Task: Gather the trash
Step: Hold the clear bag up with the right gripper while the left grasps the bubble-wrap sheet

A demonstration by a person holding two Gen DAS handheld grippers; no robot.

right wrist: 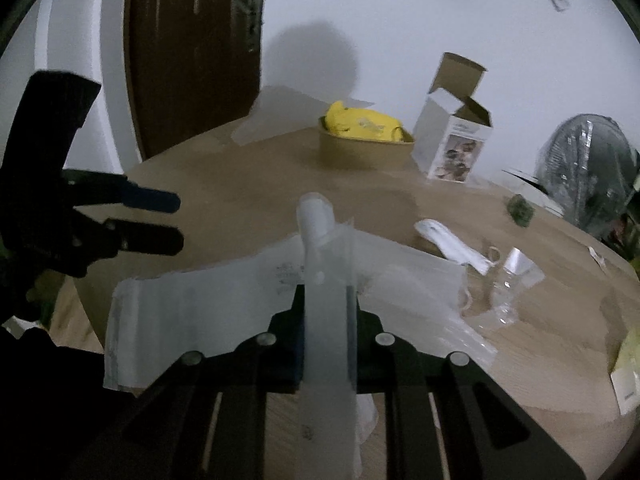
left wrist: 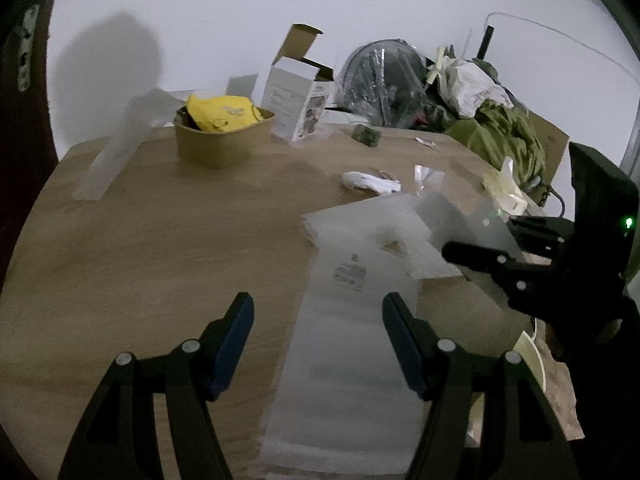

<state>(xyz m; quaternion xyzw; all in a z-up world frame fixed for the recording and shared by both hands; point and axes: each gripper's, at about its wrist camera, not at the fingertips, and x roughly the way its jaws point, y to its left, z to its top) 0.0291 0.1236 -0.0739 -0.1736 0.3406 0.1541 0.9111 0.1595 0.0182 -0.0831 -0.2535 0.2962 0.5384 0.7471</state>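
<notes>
A long translucent plastic bag (left wrist: 352,280) with a printed label lies on the round wooden table (left wrist: 160,240). My right gripper (right wrist: 326,300) is shut on a raised fold of this plastic bag (right wrist: 320,240), which stands up between the jaws. In the left wrist view the right gripper (left wrist: 460,249) reaches in from the right with the plastic lifted around it. My left gripper (left wrist: 318,312) hangs open over the near end of the bag, nothing between its fingers. From the right wrist it shows as the left gripper (right wrist: 178,220) at the left edge.
A brown paper bowl (left wrist: 220,148) at the back holds a yellow crumpled wrapper (left wrist: 220,114). Beside it stands an opened white box (left wrist: 296,104). A white crumpled piece (left wrist: 372,182) and a clear wrapper (left wrist: 426,176) lie mid-table. A fan (left wrist: 380,80) and olive cloth (left wrist: 508,136) crowd the back right.
</notes>
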